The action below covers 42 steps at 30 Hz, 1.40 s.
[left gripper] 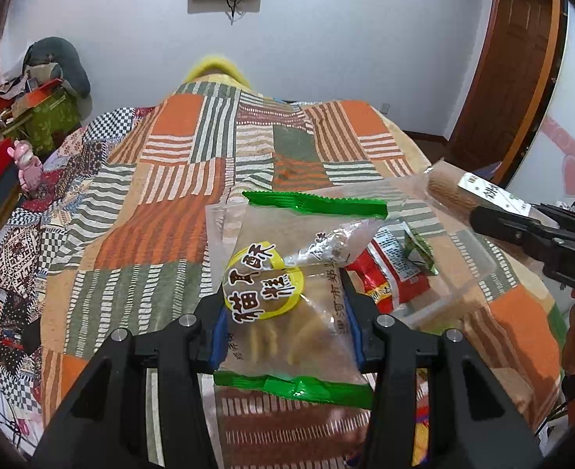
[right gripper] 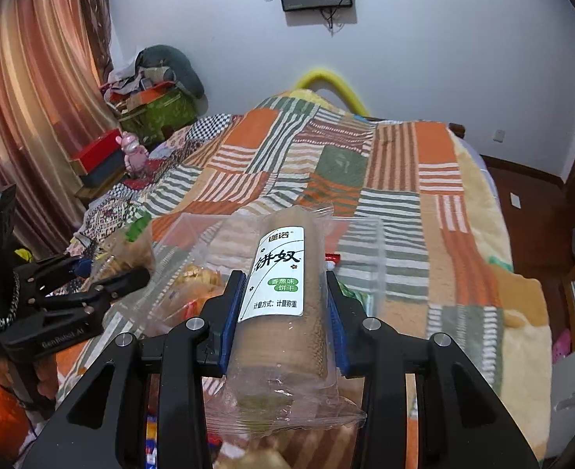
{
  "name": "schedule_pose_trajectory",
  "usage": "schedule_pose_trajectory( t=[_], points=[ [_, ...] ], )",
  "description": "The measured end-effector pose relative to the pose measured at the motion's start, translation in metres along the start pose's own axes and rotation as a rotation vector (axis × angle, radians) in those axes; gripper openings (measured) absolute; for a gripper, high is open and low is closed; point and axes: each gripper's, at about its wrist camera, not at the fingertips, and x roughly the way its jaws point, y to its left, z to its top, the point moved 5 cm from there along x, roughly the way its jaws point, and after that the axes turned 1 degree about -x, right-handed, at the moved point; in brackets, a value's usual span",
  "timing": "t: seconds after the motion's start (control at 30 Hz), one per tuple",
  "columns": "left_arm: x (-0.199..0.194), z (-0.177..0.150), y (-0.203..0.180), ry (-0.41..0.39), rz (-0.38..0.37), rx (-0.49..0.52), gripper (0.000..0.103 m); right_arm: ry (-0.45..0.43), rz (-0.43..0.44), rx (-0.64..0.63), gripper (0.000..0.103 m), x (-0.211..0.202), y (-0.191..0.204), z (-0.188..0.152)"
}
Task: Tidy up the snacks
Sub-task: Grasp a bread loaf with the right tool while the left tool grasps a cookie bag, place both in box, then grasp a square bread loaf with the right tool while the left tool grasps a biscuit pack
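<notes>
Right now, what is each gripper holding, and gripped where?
Left gripper: shut on the green-edged pastry bag, pads on its two side edges near the lower seal. Right gripper: shut on the biscuit roll, pads on opposite sides, mid-length.

Patchwork-quilted bed (right gripper: 397, 179) with a clear plastic bin (right gripper: 369, 250) and a pink toy (right gripper: 133, 152) on it.

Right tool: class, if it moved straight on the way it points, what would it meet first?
Probably the clear bin's far wall, then the quilt; depth is unclear. The right tool holds a biscuit roll.
</notes>
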Motion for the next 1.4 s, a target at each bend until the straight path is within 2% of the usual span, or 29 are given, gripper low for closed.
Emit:
schedule_pose_trajectory(
  t=[0.17, 0.33, 0.5, 0.57, 0.63, 0.8, 1.07, 1.2, 1.4],
  points=[
    [0.021, 0.003, 0.002, 0.023, 0.002, -0.001, 0.047, 0.047, 0.015, -0.021, 0.035, 0.027, 0.006, 0.003],
    [0.028, 0.007, 0.002, 0.013, 0.016, 0.025, 0.047, 0.107, 0.011, -0.067, 0.035, 0.053, 0.011, 0.001],
    [0.032, 0.008, 0.000, 0.015, 0.016, 0.033, 0.048, 0.148, 0.018, -0.081, 0.036, 0.063, 0.011, -0.004],
    [0.033, 0.009, 0.000, 0.020, 0.017, 0.031, 0.052, 0.150, 0.025, -0.080, 0.036, 0.062, 0.010, -0.003],
    [0.033, 0.008, -0.001, 0.028, 0.009, 0.026, 0.061, 0.138, 0.026, -0.082, 0.036, 0.055, 0.011, -0.001],
    [0.019, 0.009, -0.007, 0.009, 0.003, 0.032, 0.066, 0.105, 0.010, -0.088, 0.041, 0.035, 0.010, 0.001],
    [-0.035, 0.004, -0.012, -0.049, 0.013, 0.069, 0.072, 0.036, -0.025, -0.094, 0.048, -0.010, 0.009, -0.009],
    [-0.060, -0.011, -0.007, -0.053, 0.024, 0.064, 0.074, 0.010, -0.029, -0.089, 0.052, -0.034, 0.009, -0.021],
    [-0.082, -0.052, 0.009, -0.014, 0.061, 0.046, 0.080, 0.008, -0.026, -0.062, 0.056, -0.059, 0.007, -0.051]
  ],
)
